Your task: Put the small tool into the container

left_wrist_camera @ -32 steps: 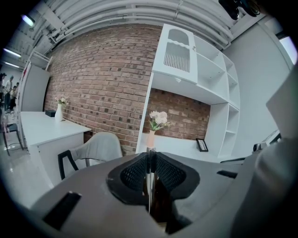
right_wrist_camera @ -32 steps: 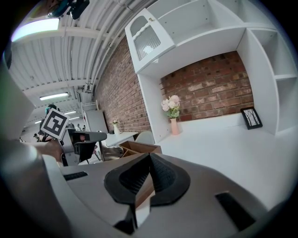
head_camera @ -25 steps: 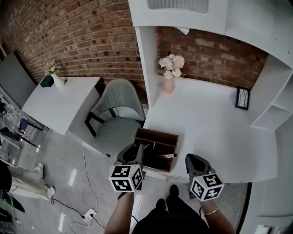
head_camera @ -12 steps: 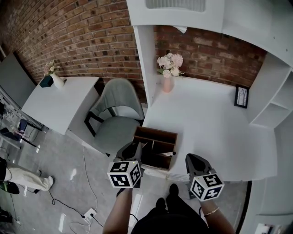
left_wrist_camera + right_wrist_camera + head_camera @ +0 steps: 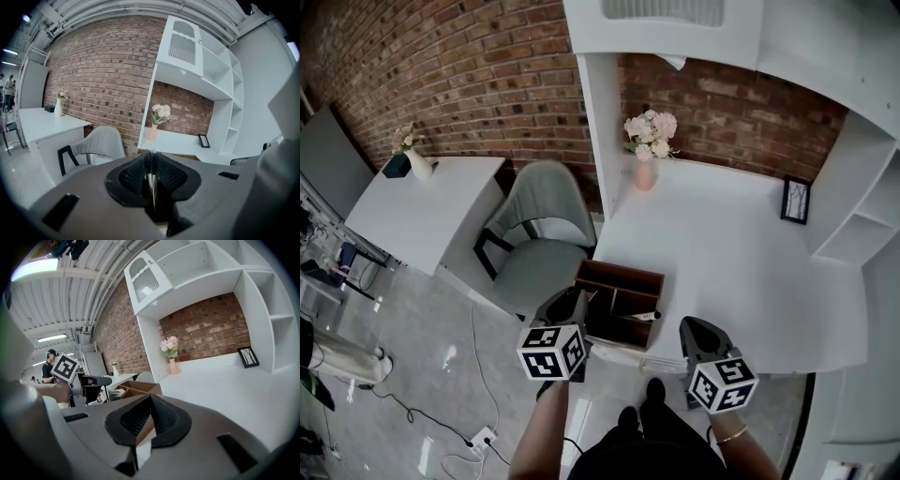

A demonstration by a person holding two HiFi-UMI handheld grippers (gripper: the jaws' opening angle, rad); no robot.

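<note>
Head view, desk edge, w/ both gripper views. The L gripper [image 5: 575,305] sits at the near-left corner of the wooden container [image 5: 620,272]. Its jaws are pressed together, pads meeting along one thin seam in the L gripper view, w/ nothing visibly clamped. The R gripper [image 5: 688,324] hangs just right of the container, over the desk [image 5: 741,253]. Its jaws also meet at the tips and hold nothing; only desk and container wall show through the slot below them. The small tool [image 5: 643,318], a pale thin stick w/ a dark tip, lies in the container's front-right compartment, free of both grippers. Whether it lies flat or leans on the front wall can't be told. Change vs. 1.0 s ago: the L gripper's marker cube [image 5: 551,352] has drifted slightly left and toward the person and turned a little, so that gripper is backing off the container. The R gripper, tool and container sit approx. where they were. Reading: the tool looks already deposited and the L gripper is withdrawing, so the task seems essentially done. Remaining risk is minor, i.e. the retreating L gripper nudging the near wall. Behind: chair [image 5: 539,234], flower vase [image 5: 646,164], picture frame [image 5: 796,200], none involved.
</note>
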